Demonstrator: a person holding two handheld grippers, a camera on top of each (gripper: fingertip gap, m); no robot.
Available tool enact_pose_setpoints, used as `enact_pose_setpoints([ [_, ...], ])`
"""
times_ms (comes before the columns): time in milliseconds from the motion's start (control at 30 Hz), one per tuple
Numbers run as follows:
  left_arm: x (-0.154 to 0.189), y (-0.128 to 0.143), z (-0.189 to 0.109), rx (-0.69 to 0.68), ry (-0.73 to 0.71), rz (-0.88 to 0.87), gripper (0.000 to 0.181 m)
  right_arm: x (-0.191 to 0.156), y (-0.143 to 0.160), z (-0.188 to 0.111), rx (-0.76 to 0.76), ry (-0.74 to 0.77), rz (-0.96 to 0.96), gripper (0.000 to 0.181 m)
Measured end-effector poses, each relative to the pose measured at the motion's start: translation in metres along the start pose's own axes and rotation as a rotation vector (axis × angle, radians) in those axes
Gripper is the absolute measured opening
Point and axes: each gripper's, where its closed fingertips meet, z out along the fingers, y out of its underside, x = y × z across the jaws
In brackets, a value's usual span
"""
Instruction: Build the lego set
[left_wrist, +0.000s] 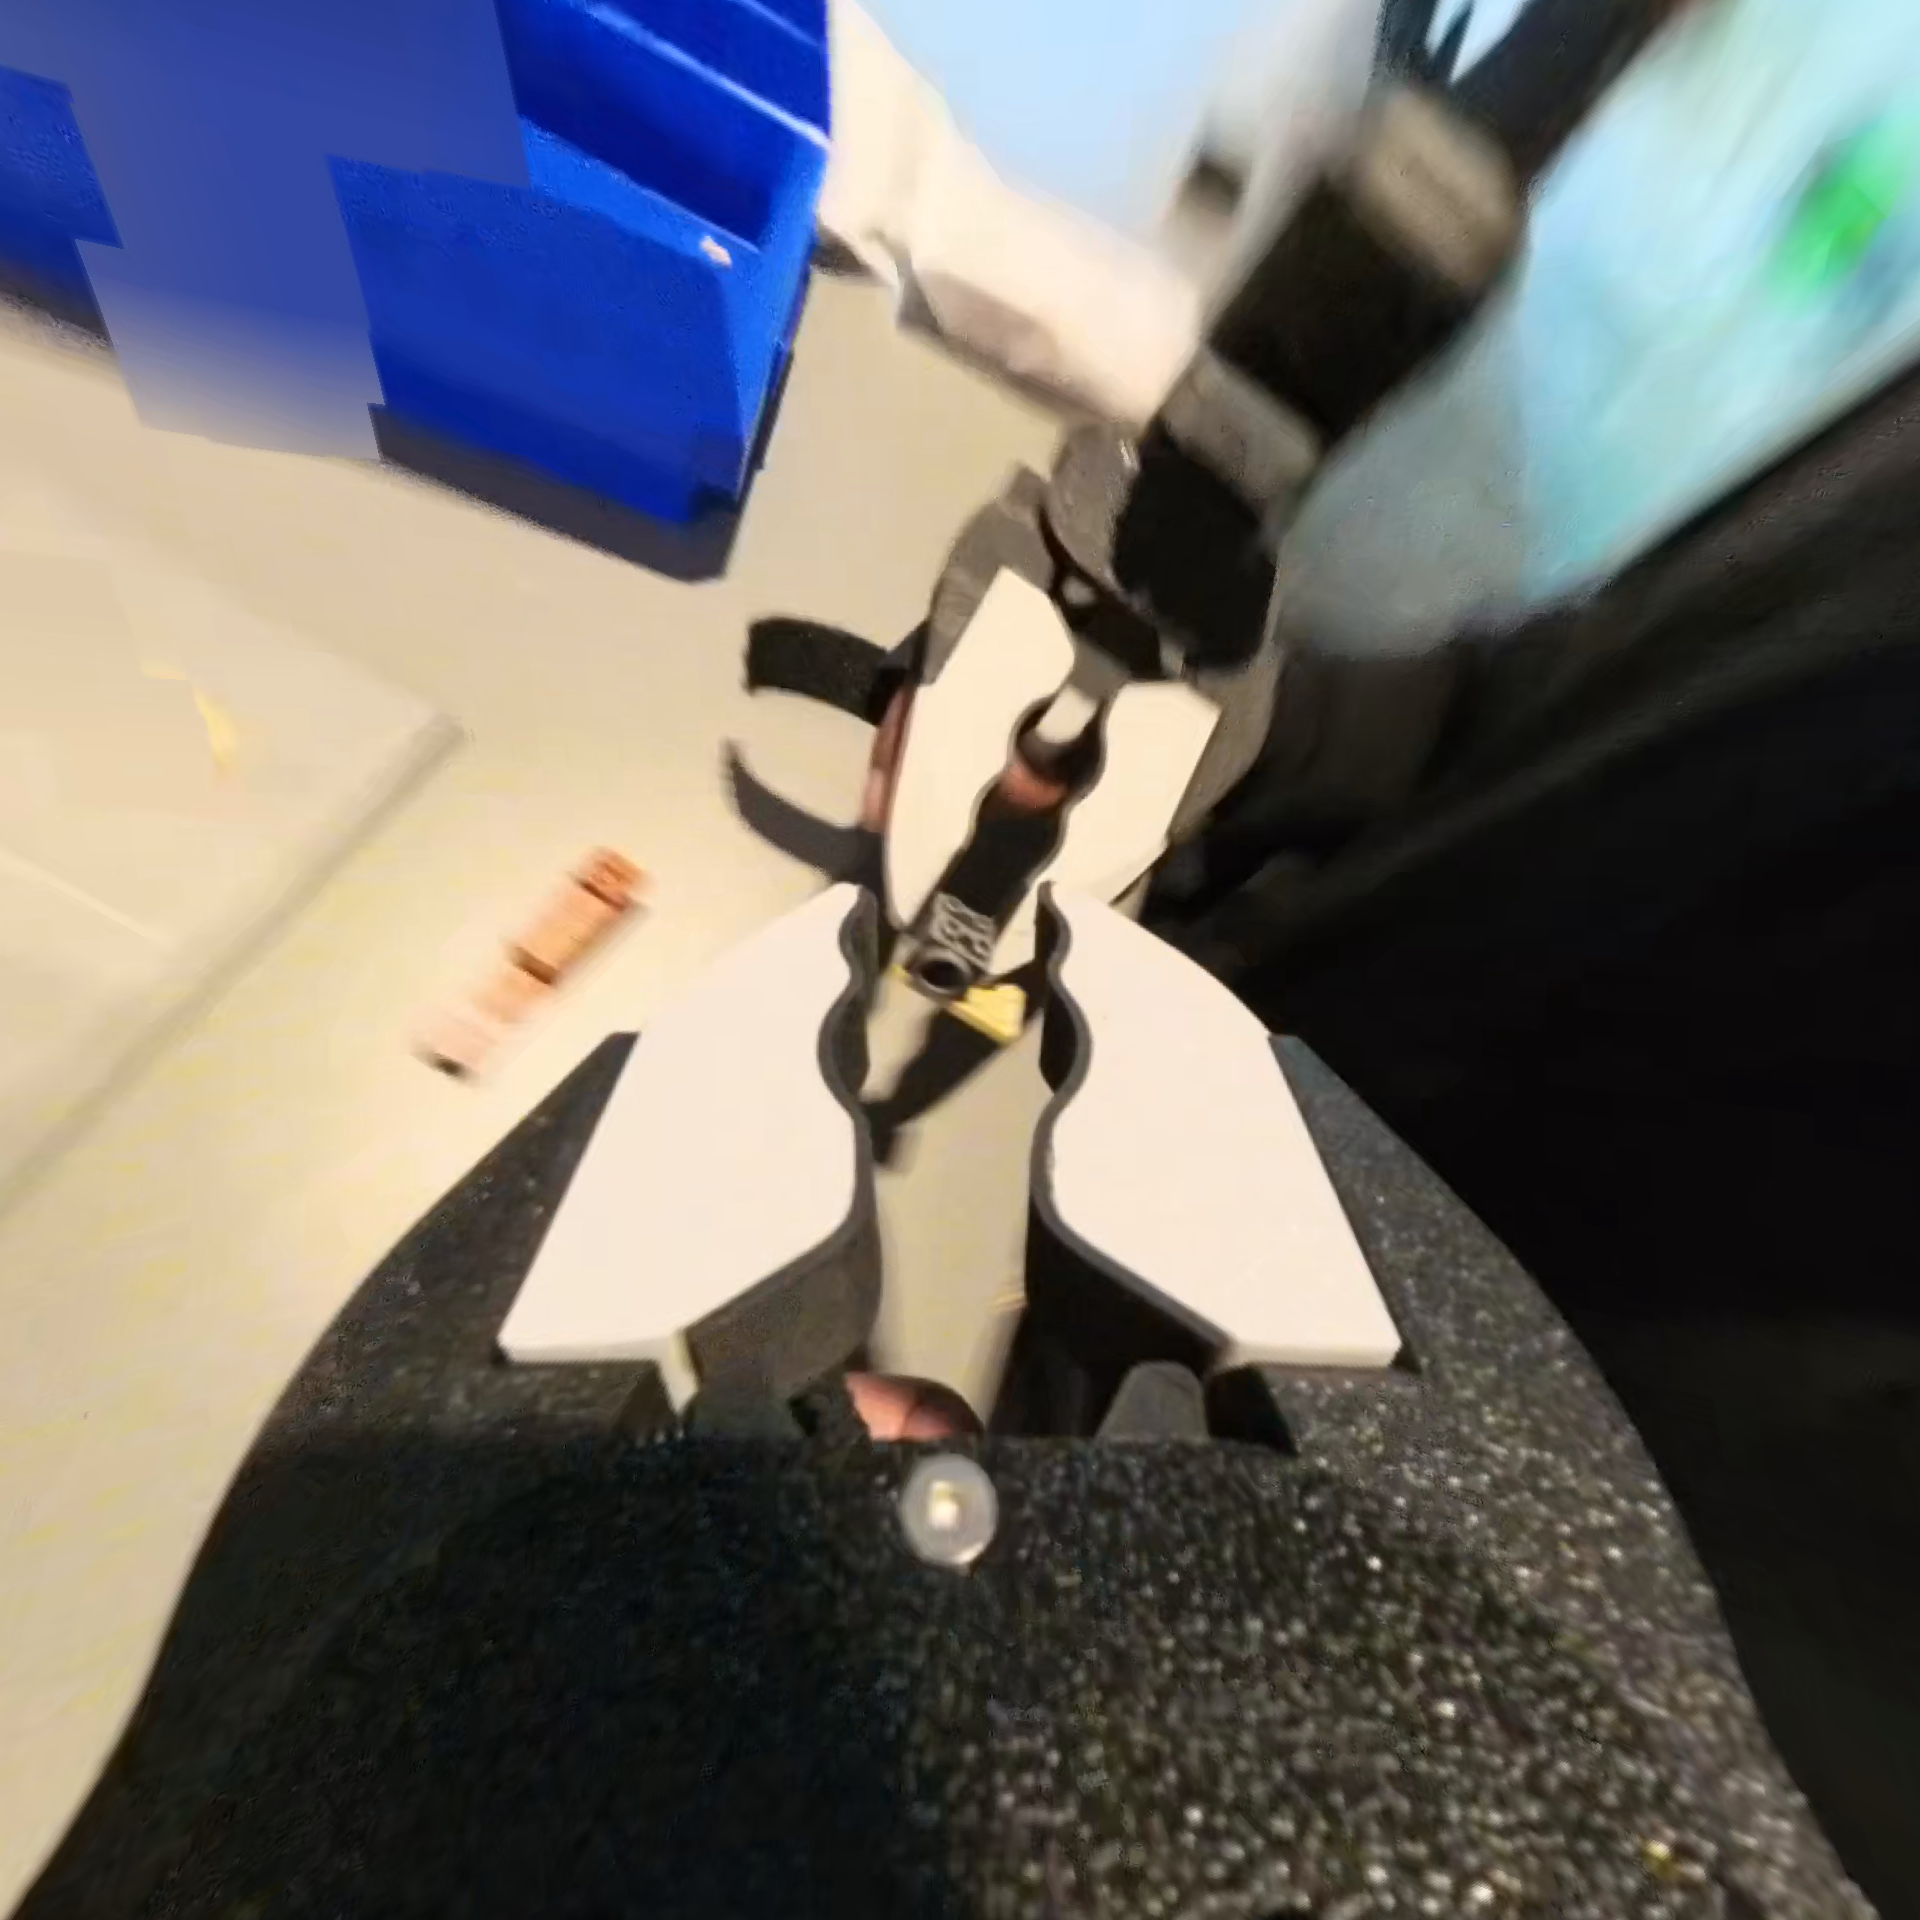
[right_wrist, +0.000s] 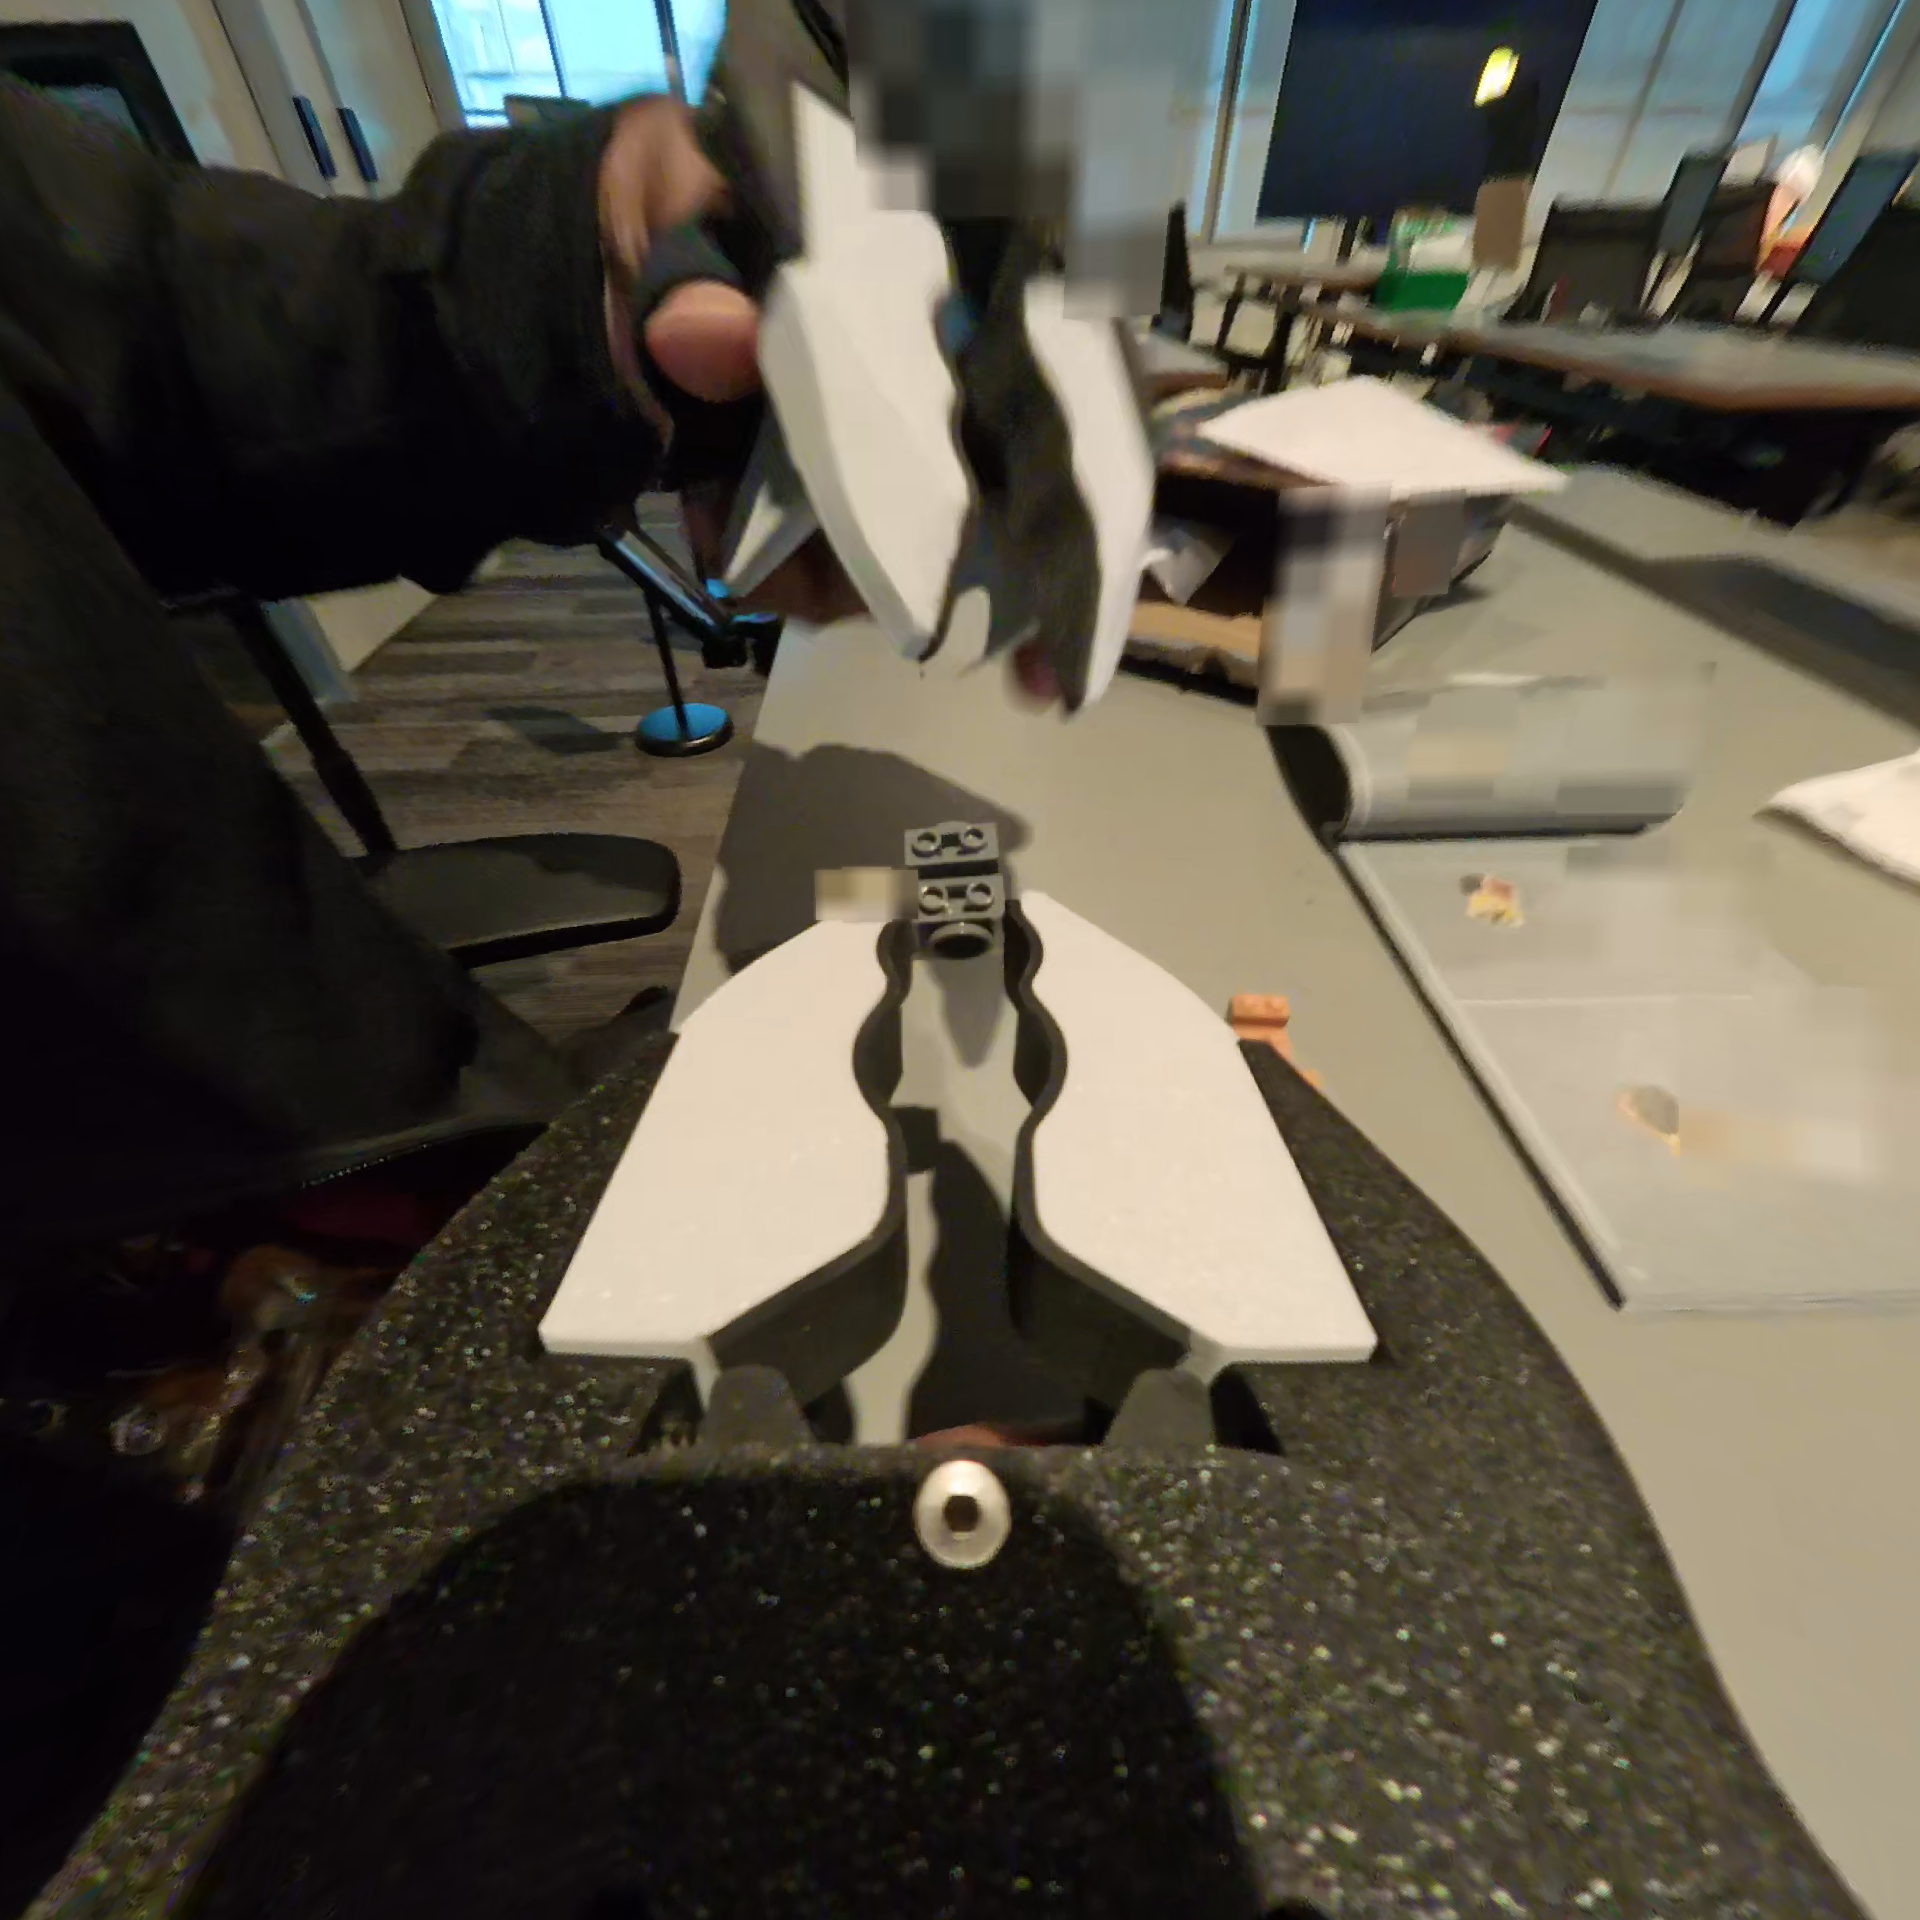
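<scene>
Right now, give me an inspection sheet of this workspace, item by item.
Surface: grey table, mostly bare near the grippers.
Job's things: dark grey brick held off the table; orange bricks and a small yellow piece lie loose.
Clutter: blue bins, open booklet, cardboard box with paper on top.
Grippers: right gripper shut on the dark grey brick; left gripper open and empty, raised opposite it.
Cables: nothing seen.
Surroundings: office chair beside the table; more tables and windows behind, blurred.
</scene>
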Motion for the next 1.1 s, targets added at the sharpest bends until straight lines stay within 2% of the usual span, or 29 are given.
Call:
enact_pose_setpoints([
  [100, 0.0, 0.011, -0.004, 0.096, 0.089, -0.321, 0.029, -0.002, -0.006, -0.002, 0.032, 0.029, -0.077, 0.016],
  [200, -0.001, 0.017, -0.006, 0.137, 0.101, -0.453, 0.03, -0.001, -0.01, -0.003, 0.05, 0.064, -0.146, 0.016],
  [433, 0.002, 0.023, 0.009, 0.092, 0.101, -0.494, 0.037, 0.002, -0.01, -0.001, 0.037, 0.103, -0.202, 0.015],
  [1000, -0.004, 0.026, 0.018, 0.067, 0.118, -0.539, 0.037, 0.002, -0.007, 0.003, 0.012, 0.134, -0.255, 0.016],
  [1100, -0.003, 0.026, 0.021, 0.058, 0.121, -0.535, 0.032, 0.002, -0.008, 0.003, 0.013, 0.139, -0.268, 0.016],
])
